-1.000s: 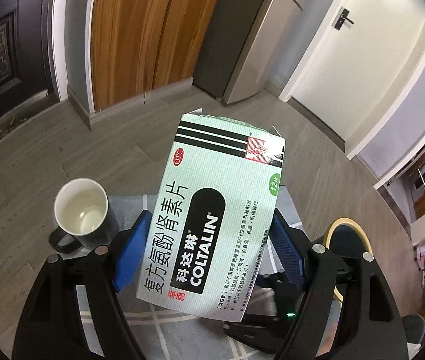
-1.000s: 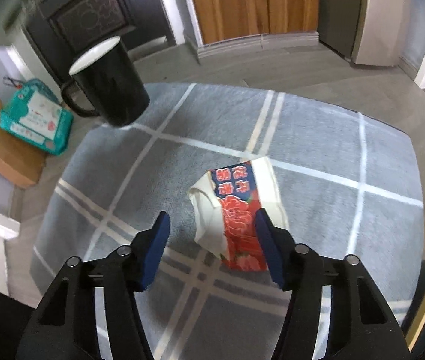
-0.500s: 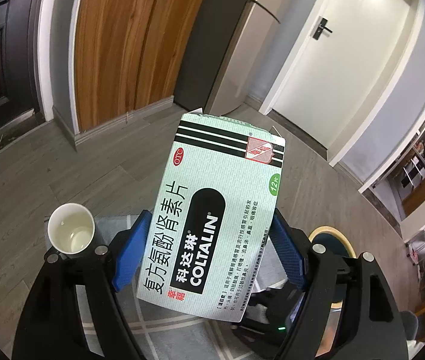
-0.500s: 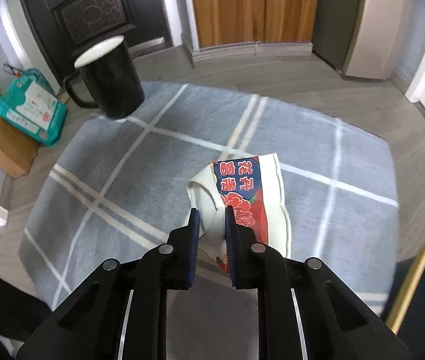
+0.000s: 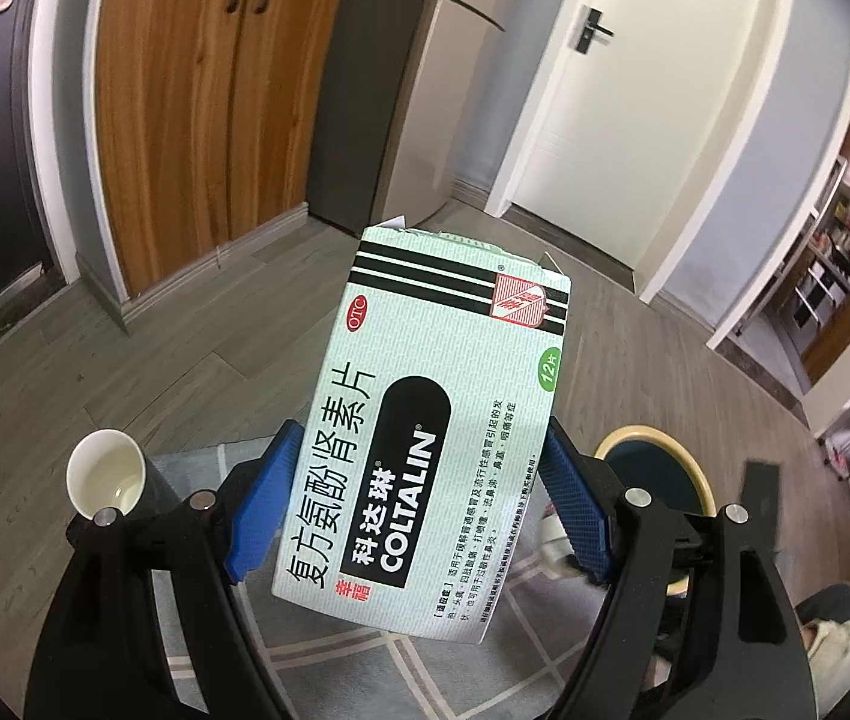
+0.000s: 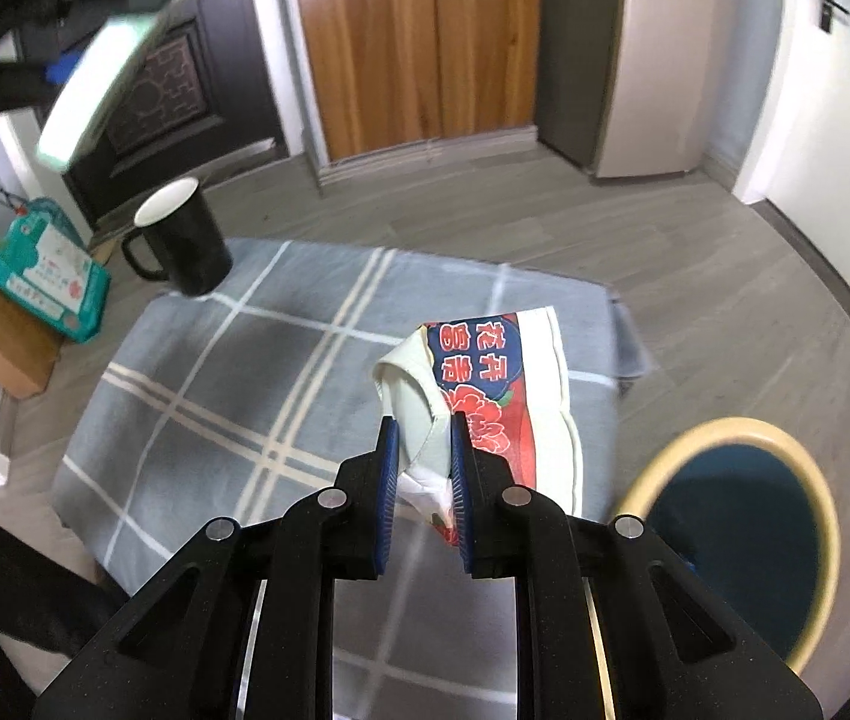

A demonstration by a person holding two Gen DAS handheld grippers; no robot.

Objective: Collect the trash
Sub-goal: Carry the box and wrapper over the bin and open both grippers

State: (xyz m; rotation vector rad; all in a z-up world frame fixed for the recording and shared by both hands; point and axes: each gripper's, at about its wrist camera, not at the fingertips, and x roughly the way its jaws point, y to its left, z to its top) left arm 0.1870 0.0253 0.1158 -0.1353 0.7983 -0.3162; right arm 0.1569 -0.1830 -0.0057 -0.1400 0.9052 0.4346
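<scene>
Wrapper [image 6: 485, 396] now off grey checked rug [image 6: 233, 372].

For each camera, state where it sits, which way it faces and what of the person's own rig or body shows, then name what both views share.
Left wrist: on the left gripper, looking forward and down past the medicine box clamped in its blue pads, toward doors and floor.
Right wrist: on the right gripper, angled down at the grey rug, shut on the crumpled wrapper; the other hand's gripper shows blurred, top left.
Shared: black mug, rug, yellow-rimmed bin, wooden doors.
</scene>
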